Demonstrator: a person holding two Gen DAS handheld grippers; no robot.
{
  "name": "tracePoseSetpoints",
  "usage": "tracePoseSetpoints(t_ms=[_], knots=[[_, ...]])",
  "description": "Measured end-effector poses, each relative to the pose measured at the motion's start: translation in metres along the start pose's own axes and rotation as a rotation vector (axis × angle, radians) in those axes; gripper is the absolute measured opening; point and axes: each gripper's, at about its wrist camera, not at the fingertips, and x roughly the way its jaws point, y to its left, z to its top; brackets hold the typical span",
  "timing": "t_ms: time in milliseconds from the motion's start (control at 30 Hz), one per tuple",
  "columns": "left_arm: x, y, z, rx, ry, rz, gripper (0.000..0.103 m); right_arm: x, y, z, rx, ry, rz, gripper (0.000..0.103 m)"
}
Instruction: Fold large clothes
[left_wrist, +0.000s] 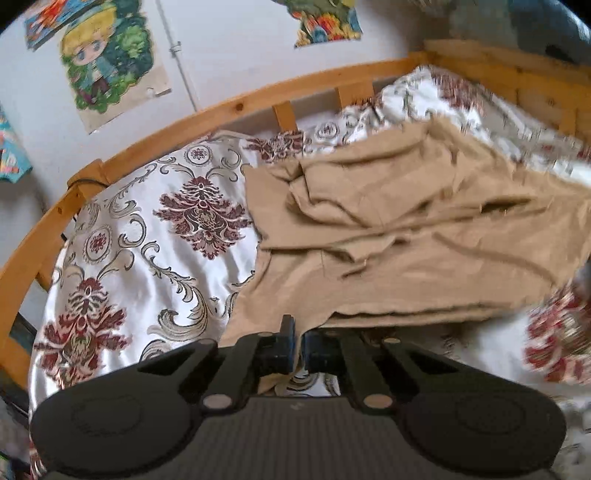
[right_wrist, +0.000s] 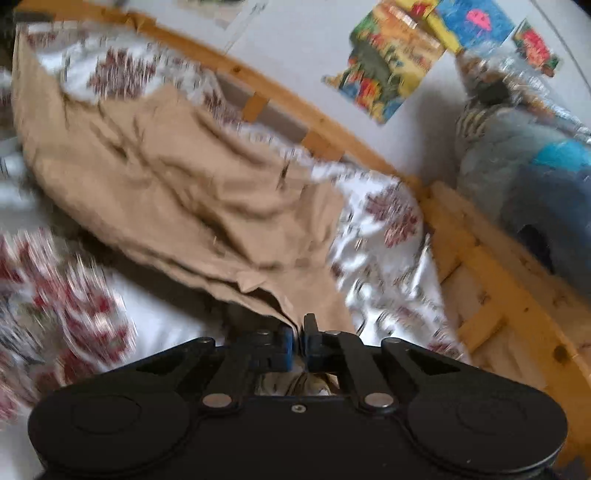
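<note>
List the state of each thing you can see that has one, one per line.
Tan garment: rumpled, partly folded, lying on the bed.
Left claw: shut on the garment's near edge.
Right claw: shut on the garment's corner.
Patterned bedspread: spread out, wrinkled.
Wall posters: stuck up, edges curling.

So the bed here is a light pine frame with a slatted rail running along the wall side and around the corner. It's covered with a shiny white bedspread printed with dark red damask medallions and grey scrolls, a bit rumpled near the rail. Lying right on that is a big tan garment, all wrinkled and bunched with layers folded over each other, and its near edge is raised off the bedspread, casting a shadow underneath.
</note>
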Motion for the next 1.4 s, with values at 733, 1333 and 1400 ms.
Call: tracePoseSetpoints(t_ms=[733, 1333, 1400], knots=[[0.076, 0.058, 0.130, -0.146, 0.003, 0.039, 0.005, 0.099, -0.078, 0.122, 0.119, 0.138, -0.003, 0.005], [0.228, 0.088, 0.099, -0.479, 0.155, -0.032, 0.089, 0.221, -0.073, 0.076, 0.350, 0.061, 0.159, 0.055], [0.210, 0.098, 0.094, -0.548, 0.097, -0.022, 0.093, 0.206, -0.082, 0.068, 0.417, 0.017, 0.155, 0.061]])
